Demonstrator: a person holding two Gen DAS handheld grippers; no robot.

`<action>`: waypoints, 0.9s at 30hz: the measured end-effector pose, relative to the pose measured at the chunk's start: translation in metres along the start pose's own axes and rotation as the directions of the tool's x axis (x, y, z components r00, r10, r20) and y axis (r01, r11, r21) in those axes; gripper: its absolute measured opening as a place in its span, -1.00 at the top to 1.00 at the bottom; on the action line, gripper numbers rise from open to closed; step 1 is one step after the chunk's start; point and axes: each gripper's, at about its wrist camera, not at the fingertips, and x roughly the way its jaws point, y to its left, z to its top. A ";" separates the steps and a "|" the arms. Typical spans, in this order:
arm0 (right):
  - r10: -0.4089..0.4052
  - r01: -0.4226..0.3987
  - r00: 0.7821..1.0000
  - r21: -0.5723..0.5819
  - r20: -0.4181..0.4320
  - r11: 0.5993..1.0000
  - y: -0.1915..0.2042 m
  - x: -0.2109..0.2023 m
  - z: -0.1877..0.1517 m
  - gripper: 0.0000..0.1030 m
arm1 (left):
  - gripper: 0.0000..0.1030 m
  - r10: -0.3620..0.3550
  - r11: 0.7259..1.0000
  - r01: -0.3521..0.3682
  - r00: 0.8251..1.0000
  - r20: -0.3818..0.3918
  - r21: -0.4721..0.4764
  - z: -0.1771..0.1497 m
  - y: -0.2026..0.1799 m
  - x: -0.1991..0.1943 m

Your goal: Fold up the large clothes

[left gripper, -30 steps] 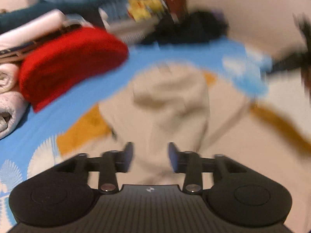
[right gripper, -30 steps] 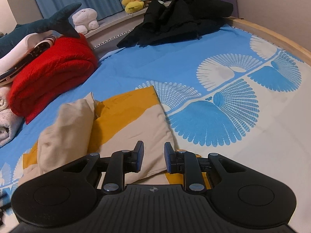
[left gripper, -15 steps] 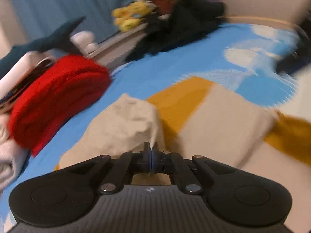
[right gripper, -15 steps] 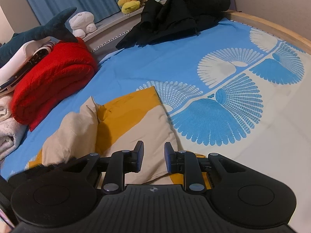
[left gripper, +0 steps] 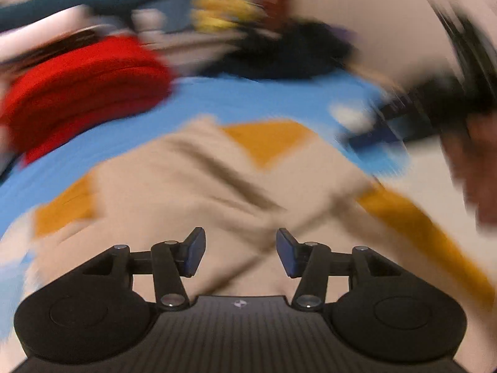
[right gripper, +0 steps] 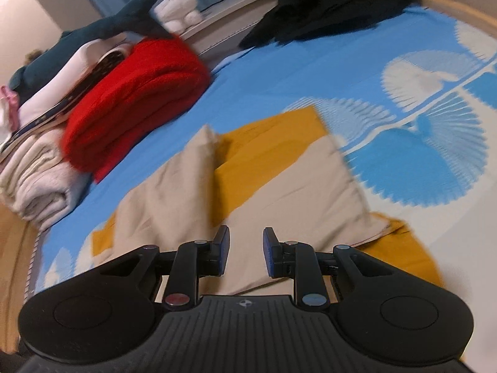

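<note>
A beige and mustard-yellow garment (right gripper: 273,180) lies partly folded on the blue patterned bed sheet (right gripper: 279,74). It also shows in the blurred left wrist view (left gripper: 217,186), just beyond the fingers. My left gripper (left gripper: 240,253) is open and empty above the beige cloth. My right gripper (right gripper: 246,250) is open and empty over the garment's near edge. The right gripper's body and the hand holding it show at the right edge of the left wrist view (left gripper: 459,93).
A folded red blanket (right gripper: 133,99) and rolled cream towels (right gripper: 37,180) lie at the left. A black garment heap (right gripper: 335,3) and plush toys (right gripper: 177,9) sit at the head of the bed. A wooden bed edge (right gripper: 459,9) runs along the right.
My left gripper was shut half a second ago and is now open, and it has swung over the garment. The right gripper has tilted and shifted slightly, still open.
</note>
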 end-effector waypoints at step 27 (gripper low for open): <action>0.187 -0.210 0.965 0.112 0.184 0.971 0.040 0.037 -0.039 1.00 | 0.95 -0.029 0.807 0.075 0.996 0.088 -0.585 -0.022 0.122 0.027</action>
